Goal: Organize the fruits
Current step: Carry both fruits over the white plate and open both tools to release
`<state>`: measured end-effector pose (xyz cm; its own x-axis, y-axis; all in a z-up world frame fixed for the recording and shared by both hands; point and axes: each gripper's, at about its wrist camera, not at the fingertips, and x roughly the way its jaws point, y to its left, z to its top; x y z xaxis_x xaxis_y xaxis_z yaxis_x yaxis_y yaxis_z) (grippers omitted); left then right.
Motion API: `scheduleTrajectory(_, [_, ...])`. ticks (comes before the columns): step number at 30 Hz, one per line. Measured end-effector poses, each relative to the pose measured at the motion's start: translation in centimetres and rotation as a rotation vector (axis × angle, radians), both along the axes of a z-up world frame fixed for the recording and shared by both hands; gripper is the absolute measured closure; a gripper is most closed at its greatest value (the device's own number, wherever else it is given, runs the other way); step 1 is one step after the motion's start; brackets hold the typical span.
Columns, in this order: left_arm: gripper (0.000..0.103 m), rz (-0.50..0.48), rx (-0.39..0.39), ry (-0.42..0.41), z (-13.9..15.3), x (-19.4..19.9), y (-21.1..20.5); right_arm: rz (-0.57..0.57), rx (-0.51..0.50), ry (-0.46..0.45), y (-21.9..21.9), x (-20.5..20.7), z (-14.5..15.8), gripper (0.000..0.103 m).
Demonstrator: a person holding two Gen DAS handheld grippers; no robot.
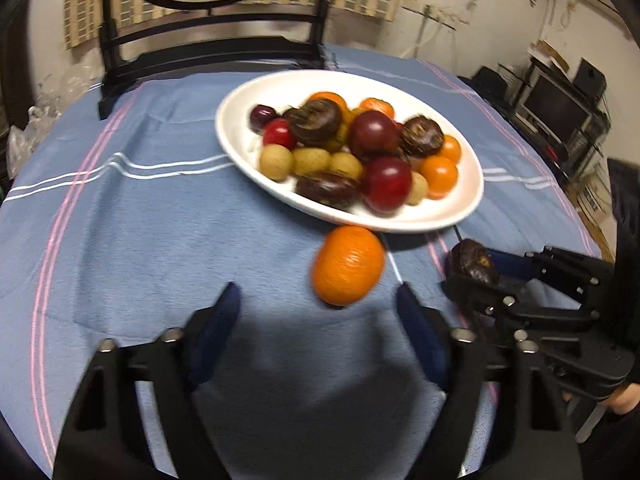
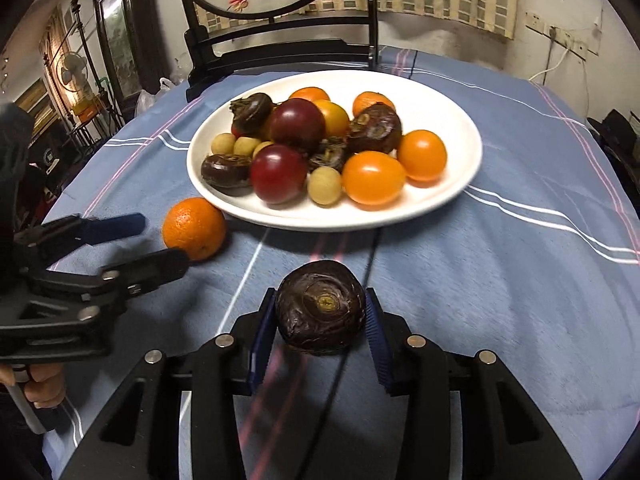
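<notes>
Desk: round, under a blue cloth [image 2: 500, 240] with white and pink stripes; a dark chair [image 2: 280, 48] stands at its far side.
Plate: one white oval plate [image 2: 452, 92], holding the heap of fruit.
Orange fruit on the plate: four in the right wrist view, two smooth ones [image 2: 372, 178] at the near edge and two at the back.
Dark red round fruit: two plain in that view [image 2: 278, 174]; the left wrist view shows smaller red ones behind, blurred.
Dark brown flattened fruit on the plate: at least three [image 2: 226, 170], a fourth partly buried.
Small pale yellow fruit: four visible [image 2: 325, 186].
Loose orange: one [image 2: 194, 228], on the cloth, just beside the plate's near rim.
Left gripper [image 1: 320, 300]: fingers spread wide with nothing between them; the loose orange lies just ahead of the tips, no contact visible.
Right gripper [image 2: 320, 312]: fingers [image 2: 262, 320] closed on one dark brown fruit [image 2: 320, 308], blue pads pressed to both its sides, in front of the plate.
Hands: one on each grip handle, at the frame edges.
</notes>
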<state>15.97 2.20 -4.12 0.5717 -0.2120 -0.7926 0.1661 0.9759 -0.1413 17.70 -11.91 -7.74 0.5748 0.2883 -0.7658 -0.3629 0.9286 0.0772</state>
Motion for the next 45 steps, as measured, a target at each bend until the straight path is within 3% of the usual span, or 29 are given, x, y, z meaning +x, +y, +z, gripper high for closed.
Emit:
scheduleTrajectory(6, [0.043, -0.003, 0.014, 0.028, -0.9, 1.1, -1.4, -0.003, 0.009, -0.014, -0.7, -0.2, 0.5, 0.06])
scheduleTrajectory(11, [0.065, 0.008, 0.038, 0.006, -1.2, 1.5, -1.8, -0.008, 0.005, -0.014, -1.0, -0.2, 0.3, 0.06])
scheduleTrajectory(17, [0.066, 0.021, 0.058, 0.023, -0.4, 0.7, -2.1, -0.027, 0.05, -0.009, -1.7, 0.0, 0.7, 0.06])
scheduleTrajectory(23, [0.066, 0.025, 0.062, -0.034, 2.9, 0.4, -2.7, -0.031, 0.135, -0.099, -2.4, -0.6, 3.8, 0.06])
scheduleTrajectory(31, [0.066, 0.064, 0.063, -0.066, 5.0, 5.1, -3.7, -0.052, 0.12, -0.147, -1.6, 3.8, 6.4, 0.06])
scheduleTrajectory(40, [0.066, 0.139, 0.058, -0.028, 3.7, 9.7, -2.6, -0.092, 0.171, -0.118, -1.1, 9.3, 5.1, 0.059])
scheduleTrajectory(41, [0.066, 0.145, 0.057, -0.021, 3.6, 9.9, -2.5, -0.096, 0.188, -0.116, -1.2, 9.5, 4.9, 0.058])
scheduleTrajectory(42, [0.065, 0.16, 0.056, -0.012, 3.5, 10.1, -2.3, -0.107, 0.202, -0.115, -1.5, 9.6, 4.8, 0.049])
scheduleTrajectory(43, [0.057, 0.172, 0.056, -0.015, 3.6, 10.2, -2.2, -0.14, 0.211, -0.121, -2.0, 9.5, 4.8, 0.036])
scheduleTrajectory(44, [0.041, 0.179, 0.057, -0.024, 3.7, 10.0, -2.1, -0.173, 0.233, -0.134, -2.8, 9.3, 4.9, 0.031])
scheduleTrajectory(45, [0.034, 0.184, 0.065, -0.04, 4.0, 9.8, -2.0, -0.182, 0.251, -0.136, -3.3, 9.1, 5.0, 0.029])
